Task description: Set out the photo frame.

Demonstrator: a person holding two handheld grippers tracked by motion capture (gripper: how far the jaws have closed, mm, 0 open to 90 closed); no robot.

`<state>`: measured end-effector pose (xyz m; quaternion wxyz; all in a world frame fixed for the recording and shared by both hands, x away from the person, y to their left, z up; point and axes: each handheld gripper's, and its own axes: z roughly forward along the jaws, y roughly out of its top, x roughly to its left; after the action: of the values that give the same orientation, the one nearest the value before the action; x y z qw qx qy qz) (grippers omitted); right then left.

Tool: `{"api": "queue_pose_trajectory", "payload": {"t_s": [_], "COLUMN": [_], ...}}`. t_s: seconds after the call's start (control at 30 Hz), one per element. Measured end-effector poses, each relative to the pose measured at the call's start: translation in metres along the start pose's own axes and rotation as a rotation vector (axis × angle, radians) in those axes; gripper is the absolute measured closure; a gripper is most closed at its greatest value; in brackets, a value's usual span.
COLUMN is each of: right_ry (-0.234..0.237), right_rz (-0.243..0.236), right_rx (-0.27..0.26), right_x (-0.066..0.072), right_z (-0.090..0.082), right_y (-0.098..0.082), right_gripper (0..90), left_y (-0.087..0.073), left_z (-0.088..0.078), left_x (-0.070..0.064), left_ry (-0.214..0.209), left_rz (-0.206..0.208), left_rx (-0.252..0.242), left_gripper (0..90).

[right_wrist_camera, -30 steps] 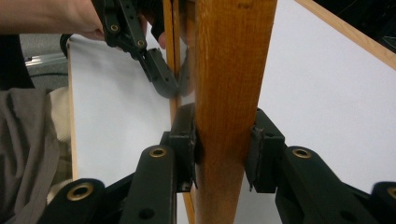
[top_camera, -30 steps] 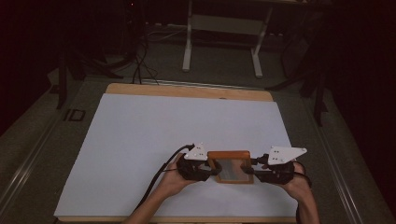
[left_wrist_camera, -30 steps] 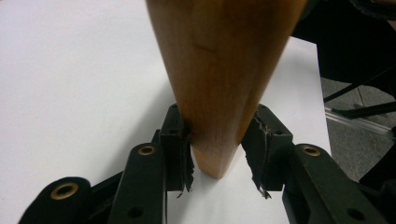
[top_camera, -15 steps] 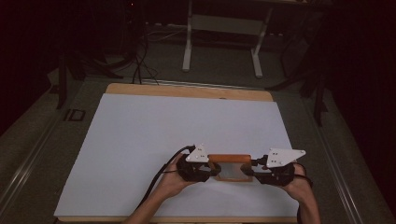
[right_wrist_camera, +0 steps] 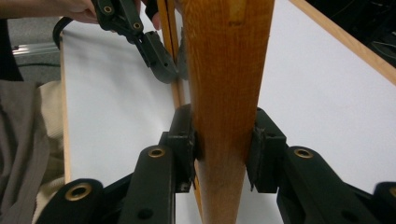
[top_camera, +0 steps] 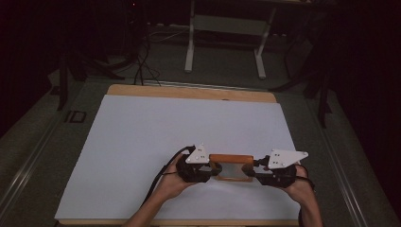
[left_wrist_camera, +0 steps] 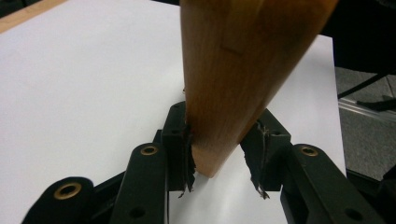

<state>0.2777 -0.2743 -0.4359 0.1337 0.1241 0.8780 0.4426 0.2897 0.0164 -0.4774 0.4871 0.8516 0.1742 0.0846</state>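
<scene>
While both hands grip it from opposite ends, the wooden frame (top_camera: 231, 165) sits near the front edge of the white tabletop (top_camera: 142, 142), a little right of the middle, tilted up on edge so that its top rail shows as an orange-brown bar. Its long axis runs left to right across the tabletop, parallel to the near edge, one end pointing at each hand. At its left end, the left gripper (top_camera: 208, 171) has its jaws clenched on the wood; in the left gripper view the left pad presses the rail (left_wrist_camera: 233, 84) and the right pad touches its edge. At the other end, the right gripper (top_camera: 257, 172) is clamped on the frame, and in the right gripper view both pads squeeze the upright rail (right_wrist_camera: 226, 93) squarely. Farther along that view, the left gripper (right_wrist_camera: 161, 60) grasps the far end.
</scene>
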Motion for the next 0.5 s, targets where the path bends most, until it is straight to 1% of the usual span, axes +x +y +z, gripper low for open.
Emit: {"api": "queue_pose_trajectory", "payload": {"t_s": [0.03, 0.1, 0.2, 0.5], "right_ry": [-0.007, -0.009, -0.016, -0.020], "right_rz": [0.001, 0.006, 0.021, 0.073], "right_rx": [-0.004, -0.006, -0.016, -0.054], "right_x": [0.000, 0.000, 0.000, -0.002], "right_z": [0.001, 0.001, 0.005, 0.014], "right_y": [0.000, 0.001, 0.002, 0.003], "right_gripper": [66.4, 66.3, 66.3, 66.3], "left_y": [0.000, 0.000, 0.000, 0.001], "left_z": [0.000, -0.001, -0.005, -0.016], "left_x": [0.000, 0.001, 0.004, 0.010], "left_ry": [0.003, 0.006, 0.016, 0.041], "left_rz": [-0.005, -0.007, -0.021, -0.044], "left_rx": [-0.002, -0.005, -0.016, -0.040], "left_gripper": [63.7, 63.4, 62.7, 61.0]}}
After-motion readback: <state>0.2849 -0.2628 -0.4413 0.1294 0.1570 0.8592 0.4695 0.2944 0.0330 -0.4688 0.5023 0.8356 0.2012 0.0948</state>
